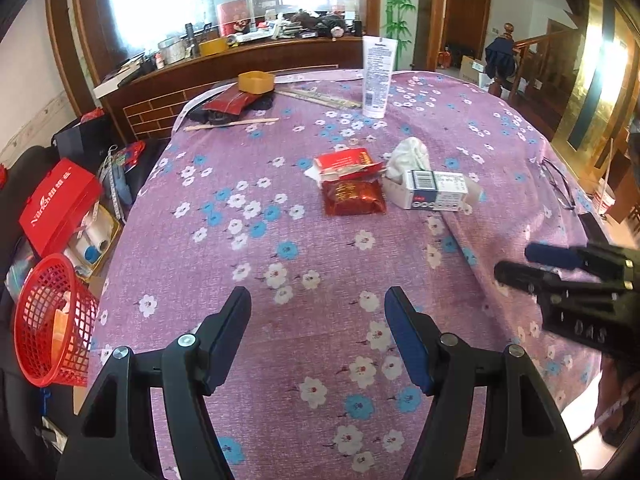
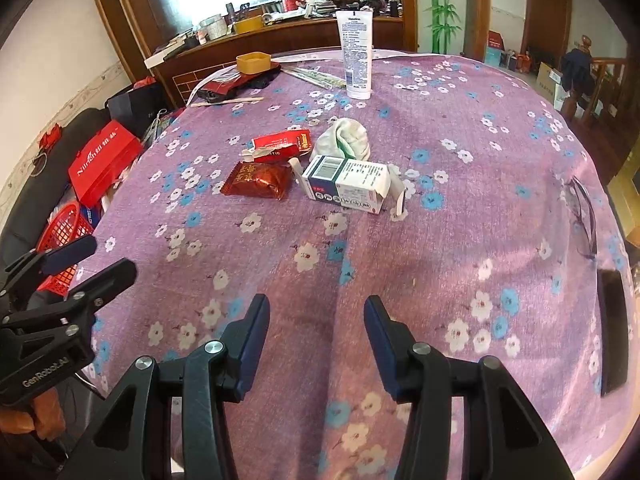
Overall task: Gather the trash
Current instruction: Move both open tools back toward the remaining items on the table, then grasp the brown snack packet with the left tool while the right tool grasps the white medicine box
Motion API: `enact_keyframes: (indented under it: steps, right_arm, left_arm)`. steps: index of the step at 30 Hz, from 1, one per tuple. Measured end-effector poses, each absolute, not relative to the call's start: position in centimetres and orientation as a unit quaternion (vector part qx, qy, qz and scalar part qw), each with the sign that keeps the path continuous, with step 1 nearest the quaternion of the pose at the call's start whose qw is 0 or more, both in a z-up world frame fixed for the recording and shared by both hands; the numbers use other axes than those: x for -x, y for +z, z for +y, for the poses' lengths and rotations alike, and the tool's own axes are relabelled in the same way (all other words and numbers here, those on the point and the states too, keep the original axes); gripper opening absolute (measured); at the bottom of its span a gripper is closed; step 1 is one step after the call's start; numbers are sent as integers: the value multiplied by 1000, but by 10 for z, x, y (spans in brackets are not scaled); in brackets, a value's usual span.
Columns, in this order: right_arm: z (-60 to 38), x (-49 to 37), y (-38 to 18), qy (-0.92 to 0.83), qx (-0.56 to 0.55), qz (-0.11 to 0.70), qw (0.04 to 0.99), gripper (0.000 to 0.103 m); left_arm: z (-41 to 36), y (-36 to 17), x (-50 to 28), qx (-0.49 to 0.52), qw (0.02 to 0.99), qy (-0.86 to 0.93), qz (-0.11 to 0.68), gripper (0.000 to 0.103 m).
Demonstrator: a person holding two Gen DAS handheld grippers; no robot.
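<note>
Trash, a red wrapper (image 1: 354, 197) and white box (image 1: 436, 190), is lying well ahead of left tool (image 1: 318, 304) and right tool (image 2: 316, 312), both gaping empty.

Wrapper (image 1: 354, 197) left of box (image 1: 436, 191)

A glossy foil wrapper (image 2: 256, 179), printed card box (image 2: 347, 185) and matt woven tablecloth (image 2: 460, 240) are seen

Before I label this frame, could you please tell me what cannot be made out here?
- Red basket contents: left wrist view, mesh wall hides them; right wrist view, left hand-held gripper covers it.
- White box print: too small in both views.
- Dark flat object: at the blurred edge of the right wrist view, unidentifiable.
</note>
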State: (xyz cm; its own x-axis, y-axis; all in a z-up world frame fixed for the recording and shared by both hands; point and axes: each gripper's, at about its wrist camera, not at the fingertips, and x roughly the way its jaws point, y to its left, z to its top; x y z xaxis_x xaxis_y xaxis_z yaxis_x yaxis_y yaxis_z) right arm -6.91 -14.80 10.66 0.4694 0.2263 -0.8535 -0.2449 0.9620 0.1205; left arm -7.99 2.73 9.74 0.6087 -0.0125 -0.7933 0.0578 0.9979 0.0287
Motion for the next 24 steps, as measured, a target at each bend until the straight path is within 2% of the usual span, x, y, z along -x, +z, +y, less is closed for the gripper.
enact_keyframes:
  steps: [3,9,11,17,22,24]
  right_arm:
    - [-150,44,105,151,37,491,857,59]
    - [-165,-32,104,170,45,485,857,60]
    - [-163,-55,102,192,42,484,853,70]
    - [-150,-103,72,237,20,526,816,70]
    - [-133,-86,59,283,37,546,788,70]
    - [-123,-72,57,285,76,540,788,66]
  left_arm:
    - [34,99,81,-26,896,-10,443,68]
    - [52,96,90,-29,891,8,453,68]
    - [58,94,94,-29,888,12,458,68]
    - [76,92,107,-28,880,29,473,68]
    - [87,90,113,-20,876,37,481,68]
    - [89,89,112,-14,874,36,485,68]
